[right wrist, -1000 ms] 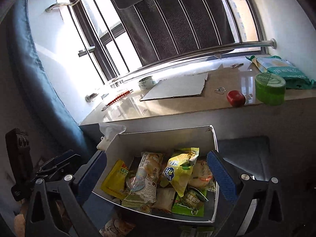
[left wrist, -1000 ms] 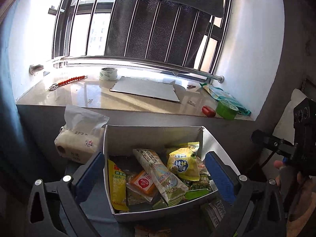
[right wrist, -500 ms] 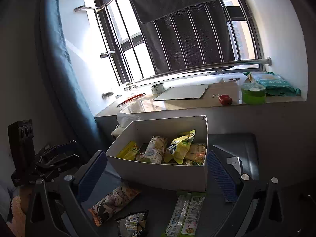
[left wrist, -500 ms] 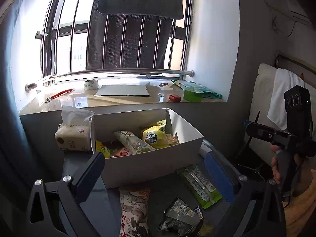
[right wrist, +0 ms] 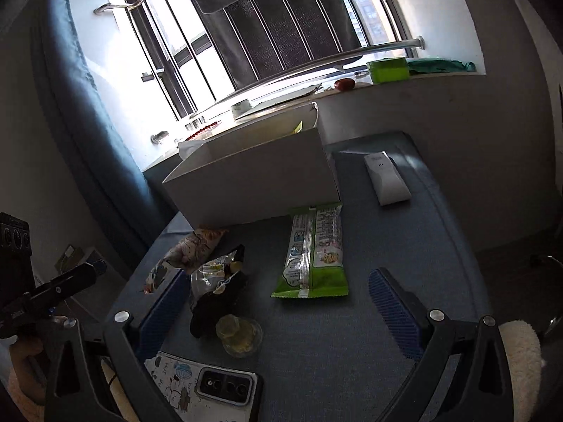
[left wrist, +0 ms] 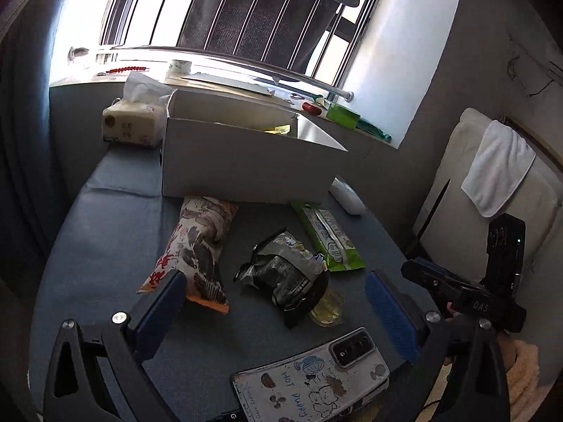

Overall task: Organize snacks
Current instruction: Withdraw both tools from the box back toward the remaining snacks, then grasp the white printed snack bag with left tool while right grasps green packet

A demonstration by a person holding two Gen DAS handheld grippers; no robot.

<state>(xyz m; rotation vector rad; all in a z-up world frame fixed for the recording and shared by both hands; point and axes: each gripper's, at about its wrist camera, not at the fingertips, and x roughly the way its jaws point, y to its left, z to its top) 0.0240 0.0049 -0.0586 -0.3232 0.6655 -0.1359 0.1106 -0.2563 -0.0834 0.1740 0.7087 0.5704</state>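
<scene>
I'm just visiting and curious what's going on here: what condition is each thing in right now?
Left claw: open, empty.
Right claw: open, empty.
White cardboard box: open-topped, holding snacks.
Orange-edged patterned snack bag: lying flat outside the box.
Black-and-silver crumpled packet: lying outside the box.
Green flat packet: flat, one end at the box.
Sticker-cased phone: face down.

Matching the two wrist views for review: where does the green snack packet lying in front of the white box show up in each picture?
Left wrist: the green snack packet lies right of centre, running from the white box toward the camera.
Right wrist: the same packet sits near centre, its far end at the box.
Shared landmark: the patterned phone at the bottom edge.
</scene>
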